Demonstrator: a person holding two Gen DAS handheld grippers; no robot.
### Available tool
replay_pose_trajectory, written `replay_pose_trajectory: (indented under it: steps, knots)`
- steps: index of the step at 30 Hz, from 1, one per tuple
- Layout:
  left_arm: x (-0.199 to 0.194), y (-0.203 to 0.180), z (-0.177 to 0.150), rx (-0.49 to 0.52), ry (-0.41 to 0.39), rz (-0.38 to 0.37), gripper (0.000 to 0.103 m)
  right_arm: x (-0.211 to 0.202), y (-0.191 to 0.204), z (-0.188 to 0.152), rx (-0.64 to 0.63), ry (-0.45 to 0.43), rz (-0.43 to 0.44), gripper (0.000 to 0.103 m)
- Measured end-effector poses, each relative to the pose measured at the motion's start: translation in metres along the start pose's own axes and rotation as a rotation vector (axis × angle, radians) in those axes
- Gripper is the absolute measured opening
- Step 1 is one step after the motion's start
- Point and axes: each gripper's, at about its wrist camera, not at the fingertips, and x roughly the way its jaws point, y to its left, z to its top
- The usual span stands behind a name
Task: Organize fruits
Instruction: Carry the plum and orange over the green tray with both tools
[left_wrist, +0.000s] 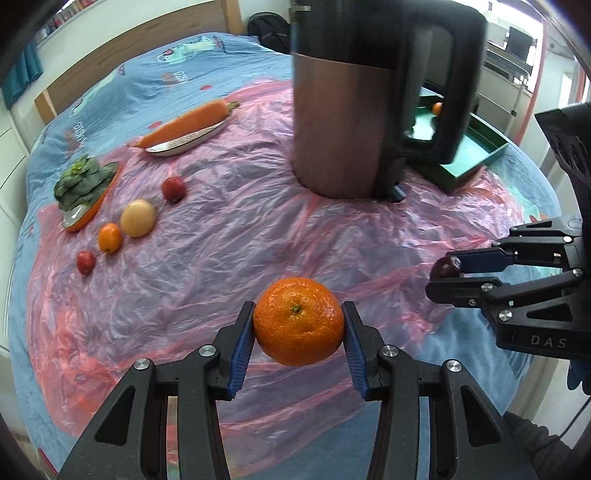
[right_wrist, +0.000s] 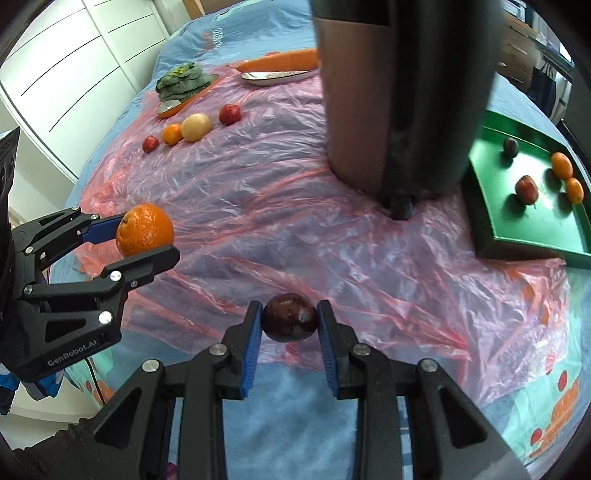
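Note:
My left gripper (left_wrist: 298, 317) is shut on an orange mandarin (left_wrist: 298, 320) and holds it above the pink plastic sheet; it also shows in the right wrist view (right_wrist: 144, 229). My right gripper (right_wrist: 290, 317) is shut on a dark purple plum (right_wrist: 290, 317), which also shows in the left wrist view (left_wrist: 446, 267). A green tray (right_wrist: 491, 218) at the right holds a dark plum (right_wrist: 511, 147), a red fruit (right_wrist: 526, 189) and two small oranges (right_wrist: 562, 165). At the far left lie two red fruits (left_wrist: 173, 188), a yellow fruit (left_wrist: 137, 218) and a small orange (left_wrist: 109, 238).
A tall brown and black jug (left_wrist: 343, 122) stands mid-sheet between the loose fruits and the tray. A carrot on a silver dish (left_wrist: 192, 123) and leafy greens on an orange dish (left_wrist: 83, 182) sit at the far left. The sheet covers a blue bedspread (left_wrist: 122, 92).

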Motion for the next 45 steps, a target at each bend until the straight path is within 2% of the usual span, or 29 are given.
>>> replay_pose_trajectory:
  steps: [12,20,28,35,40,45]
  knots:
    - [0.001,-0.115,0.034,0.166,-0.016,-0.173,0.040,-0.044,-0.094,-0.029,0.161,-0.050,-0.107,0.039]
    - [0.011,-0.161,0.083,0.180,-0.073,-0.225,0.040,-0.067,-0.152,-0.027,0.220,-0.117,-0.172,0.039]
    - [0.035,-0.188,0.138,0.140,-0.118,-0.224,0.040,-0.091,-0.209,-0.004,0.239,-0.208,-0.227,0.039]
    - [0.063,-0.208,0.190,0.139,-0.141,-0.209,0.040,-0.095,-0.255,0.021,0.264,-0.262,-0.254,0.039]
    - [0.091,-0.219,0.223,0.125,-0.138,-0.173,0.040,-0.090,-0.292,0.042,0.278,-0.271,-0.262,0.039]
    - [0.124,-0.231,0.245,0.109,-0.103,-0.134,0.040,-0.069,-0.327,0.057,0.264,-0.234,-0.262,0.039]
